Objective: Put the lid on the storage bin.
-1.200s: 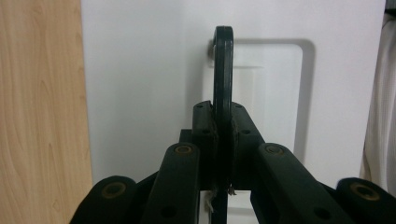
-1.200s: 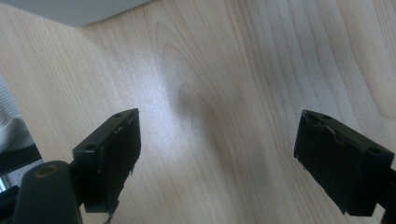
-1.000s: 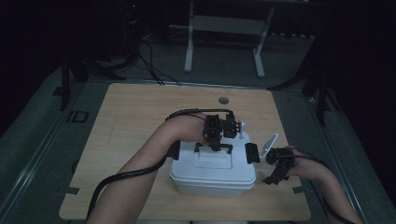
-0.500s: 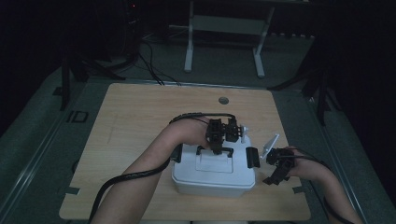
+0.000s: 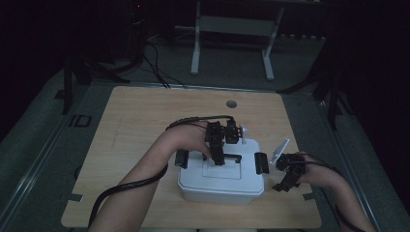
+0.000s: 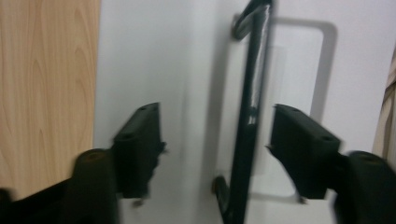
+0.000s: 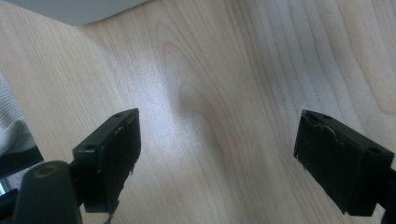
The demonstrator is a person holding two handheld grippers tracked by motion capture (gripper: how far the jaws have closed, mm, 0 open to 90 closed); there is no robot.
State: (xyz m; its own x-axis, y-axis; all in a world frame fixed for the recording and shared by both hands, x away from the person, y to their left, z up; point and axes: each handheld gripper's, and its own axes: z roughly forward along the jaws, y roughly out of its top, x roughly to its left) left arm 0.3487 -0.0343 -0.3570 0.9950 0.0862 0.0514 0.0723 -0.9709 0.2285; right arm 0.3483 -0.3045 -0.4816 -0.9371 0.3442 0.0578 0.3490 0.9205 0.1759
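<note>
A white lidded box (image 5: 220, 186) stands on the wooden table (image 5: 145, 121), near its front edge. A thin black handle (image 5: 233, 157) sits on the lid, with a black latch (image 5: 181, 158) on the left side and another latch (image 5: 261, 163) on the right. My left gripper (image 5: 218, 157) points down over the lid. Its jaws have just been opening. In the left gripper view the handle (image 6: 250, 112) runs between the open left gripper (image 6: 215, 126) fingers, touching neither pad. My right gripper (image 5: 285, 181) hovers to the right of the box, and the right gripper (image 7: 219, 135) is open over bare wood.
A round cable hole (image 5: 231, 104) sits in the table's far middle. Behind the table a metal stand (image 5: 232, 38) and cables lie on the dark floor. A corner of the box (image 7: 79, 11) shows at the top left of the right gripper view.
The left gripper's jaws have spread apart and let go of the lid handle. The left hand shifted only slightly. The right hand kept still.
</note>
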